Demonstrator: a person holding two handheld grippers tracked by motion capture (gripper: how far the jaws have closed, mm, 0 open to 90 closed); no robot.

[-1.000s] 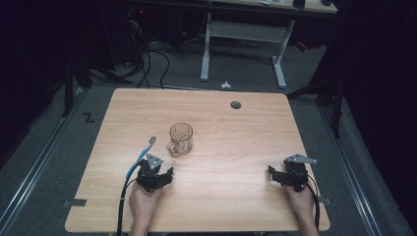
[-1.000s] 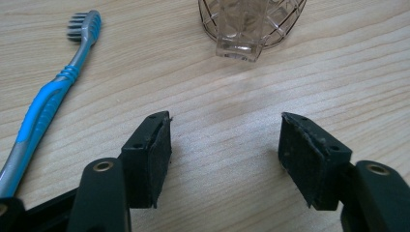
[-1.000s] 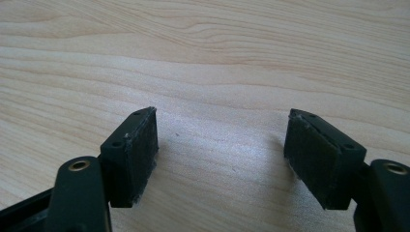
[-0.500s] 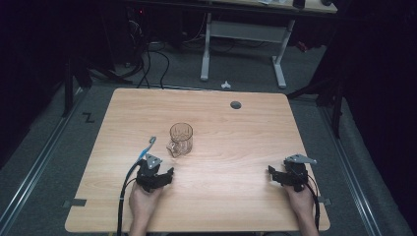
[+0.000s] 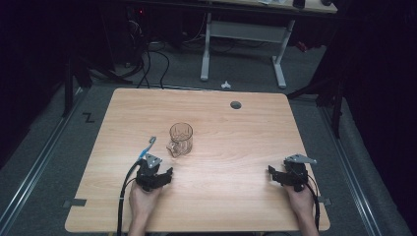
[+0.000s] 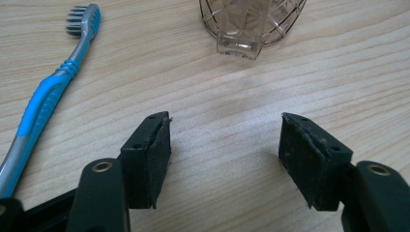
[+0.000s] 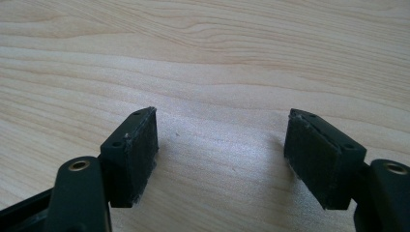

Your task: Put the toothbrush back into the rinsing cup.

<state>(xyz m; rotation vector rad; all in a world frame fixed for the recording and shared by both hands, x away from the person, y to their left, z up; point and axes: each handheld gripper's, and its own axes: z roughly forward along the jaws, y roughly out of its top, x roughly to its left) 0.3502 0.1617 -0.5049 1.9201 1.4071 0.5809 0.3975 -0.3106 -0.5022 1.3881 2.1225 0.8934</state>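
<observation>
In the left gripper view the glass mug (image 6: 251,24) is cut off at the top edge, beside a blue toothbrush (image 6: 46,92) on the table (image 6: 232,101). Left gripper (image 6: 225,145), its jaws just narrowed slightly, and right gripper (image 7: 222,154) rest low with fingers released, empty.

Each hand carries a black gripper: the left gripper (image 5: 167,173) sits at seven o'clock on the table and the right gripper (image 5: 273,174) at five o'clock, each topped by a grey three-cornered plate. A black cable (image 5: 124,196) trails back from the left one along the bare forearm, and another runs beside the right wrist. Up close, the jaws are blocky black fingers (image 6: 145,159) with small screw holes, brass-coloured rivets and rough dark pads (image 7: 314,159) frayed at the edges.
</observation>
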